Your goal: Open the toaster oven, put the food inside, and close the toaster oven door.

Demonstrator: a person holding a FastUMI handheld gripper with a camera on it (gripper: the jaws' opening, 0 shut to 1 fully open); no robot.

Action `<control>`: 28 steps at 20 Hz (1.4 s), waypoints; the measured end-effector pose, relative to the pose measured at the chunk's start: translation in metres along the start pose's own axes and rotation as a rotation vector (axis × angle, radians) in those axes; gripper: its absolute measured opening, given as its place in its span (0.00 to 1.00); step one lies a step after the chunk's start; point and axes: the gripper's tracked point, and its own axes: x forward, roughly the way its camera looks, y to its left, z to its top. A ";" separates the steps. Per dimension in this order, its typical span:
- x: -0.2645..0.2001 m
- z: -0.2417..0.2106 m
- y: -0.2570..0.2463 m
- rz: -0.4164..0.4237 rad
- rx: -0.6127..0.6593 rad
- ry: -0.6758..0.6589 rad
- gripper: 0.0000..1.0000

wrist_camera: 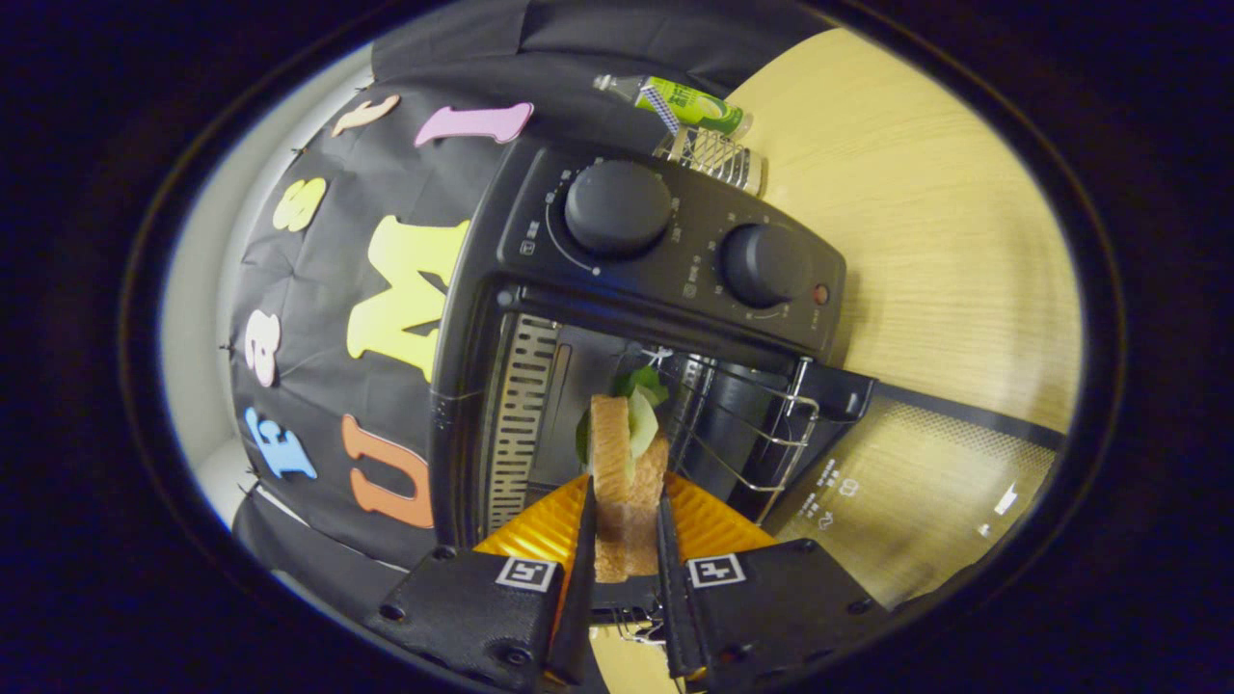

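1. The gripper (625, 525) is clamped, both fingers pressing, on the tan bread sandwich with green lettuce (625, 453).
2. The black two-knob toaster oven (665, 260) stands open, its glass door (925, 482) folded down.
3. Step in hand: insertion. The sandwich sits at the cavity mouth, beside the chrome wire rack (762, 414).
4. Next, judged: advance onto the rack, release, withdraw, shut the door.

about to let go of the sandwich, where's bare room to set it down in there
The tongs grip the sandwich at the open toaster oven. Bare room: the dark cavity floor between the slotted side wall and the wire rack. Crowded: the rack side by the open glass door.
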 end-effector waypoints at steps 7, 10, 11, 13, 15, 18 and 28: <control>0.025 -0.002 0.004 -0.022 -0.124 0.033 0.41; 0.029 -0.004 0.005 -0.024 -0.180 0.035 0.41; 0.032 -0.006 0.006 -0.020 -0.201 0.042 0.42; 0.032 -0.007 0.005 -0.022 -0.233 0.047 0.44; 0.031 -0.008 0.005 -0.022 -0.249 0.052 0.46; 0.029 -0.009 0.005 -0.024 -0.283 0.052 0.54; 0.026 -0.040 0.009 -0.069 -0.762 0.086 0.95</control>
